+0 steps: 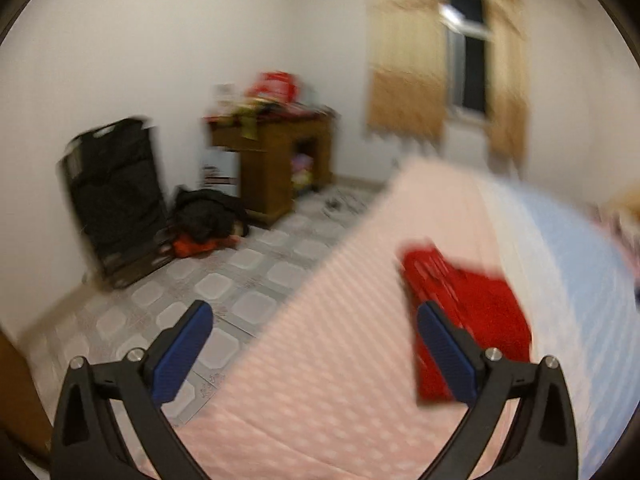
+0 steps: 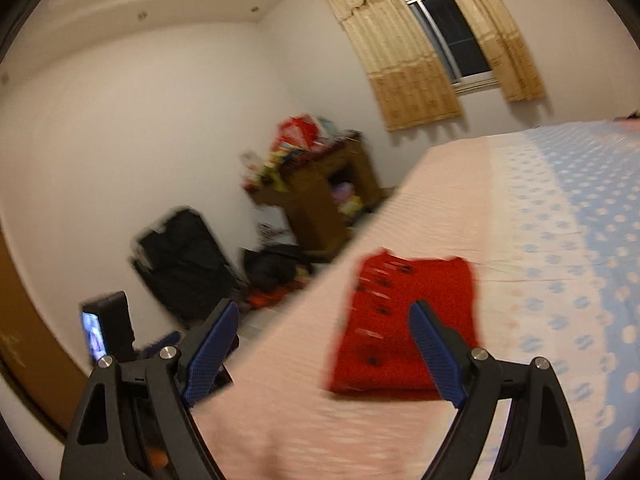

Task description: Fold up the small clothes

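A small red garment [image 2: 404, 320] with dark buttons lies folded into a flat rectangle on the pink part of the bed [image 2: 440, 208]. It also shows in the left wrist view [image 1: 472, 304], blurred. My right gripper [image 2: 324, 352] is open and empty, held above the bed's edge just in front of the garment. My left gripper [image 1: 312, 352] is open and empty, to the left of the garment above the bed's edge. Part of the left gripper [image 2: 108, 332] shows at the lower left of the right wrist view.
The bed cover turns blue with white dots [image 2: 592, 216] to the right. A wooden cabinet [image 1: 280, 164] with clutter on top, a black suitcase [image 1: 116, 200] and a dark bag [image 1: 212, 216] stand on the tiled floor [image 1: 224, 288] by the wall. A curtained window [image 2: 440, 32] is behind.
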`<state>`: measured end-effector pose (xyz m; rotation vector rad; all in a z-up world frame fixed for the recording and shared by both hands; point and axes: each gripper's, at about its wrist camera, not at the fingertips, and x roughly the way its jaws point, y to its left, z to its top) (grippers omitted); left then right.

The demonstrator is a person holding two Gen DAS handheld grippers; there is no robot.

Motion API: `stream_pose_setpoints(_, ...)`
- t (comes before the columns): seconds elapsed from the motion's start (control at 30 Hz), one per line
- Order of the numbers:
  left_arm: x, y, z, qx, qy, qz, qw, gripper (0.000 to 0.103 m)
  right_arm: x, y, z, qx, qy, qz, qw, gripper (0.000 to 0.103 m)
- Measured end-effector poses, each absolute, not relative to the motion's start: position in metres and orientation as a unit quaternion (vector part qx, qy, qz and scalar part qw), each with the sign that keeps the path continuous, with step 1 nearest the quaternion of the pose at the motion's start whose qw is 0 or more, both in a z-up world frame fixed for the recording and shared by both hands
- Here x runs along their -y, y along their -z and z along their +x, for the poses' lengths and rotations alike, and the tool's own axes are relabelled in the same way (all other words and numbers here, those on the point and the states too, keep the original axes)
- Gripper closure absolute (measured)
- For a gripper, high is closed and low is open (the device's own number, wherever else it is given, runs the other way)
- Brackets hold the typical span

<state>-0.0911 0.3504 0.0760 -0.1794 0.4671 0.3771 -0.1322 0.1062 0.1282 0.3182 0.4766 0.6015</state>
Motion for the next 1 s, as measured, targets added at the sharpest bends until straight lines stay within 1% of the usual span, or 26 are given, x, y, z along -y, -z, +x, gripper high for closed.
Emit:
stream_pose_setpoints(0.1, -0.385, -0.097, -0.119, -0.203, -0.241, -0.109, 0.943, 0.000, -0.118, -0.147, -0.160, -0.198, -0.280, 0.132, 0.930, 0.016)
stream_pose_setpoints(0.17, -0.383, -0.091, -0.128, -0.204, -0.252, -0.104, 0.940, 0.000, -0.120, -0.140, -0.174, -0.177, -0.255, 0.116, 0.943, 0.016)
stream_pose_setpoints(0.37, -0.320, -0.040, -0.111, -0.266, -0.192, -0.059, 0.943, 0.000, -0.113, -0.106, -0.195, -0.177, -0.164, 0.068, 0.968, 0.016)
stream_pose_setpoints(0.47, -0.279, -0.020, -0.104, -0.299, -0.137, -0.046, 0.943, 0.000, -0.096, -0.093, -0.199, -0.187, -0.112, 0.073, 0.973, 0.016)
stream_pose_setpoints(0.53, -0.260, -0.016, -0.105, -0.308, -0.108, -0.036, 0.944, 0.000, -0.085, -0.088, -0.199, -0.198, -0.086, 0.082, 0.973, 0.016)
stream_pose_setpoints(0.63, -0.242, -0.021, -0.115, -0.297, -0.105, -0.026, 0.949, 0.000, -0.071, -0.082, -0.200, -0.209, -0.067, 0.098, 0.971, 0.016)
stream_pose_setpoints(0.77, -0.227, -0.025, -0.126, -0.283, -0.106, -0.013, 0.953, 0.000, -0.071, -0.084, -0.210, -0.203, -0.060, 0.091, 0.973, 0.016)
stream_pose_setpoints(1.0, -0.224, -0.032, -0.136, -0.256, -0.122, -0.009, 0.959, 0.000, -0.078, -0.086, -0.219, -0.195, -0.067, 0.082, 0.975, 0.016)
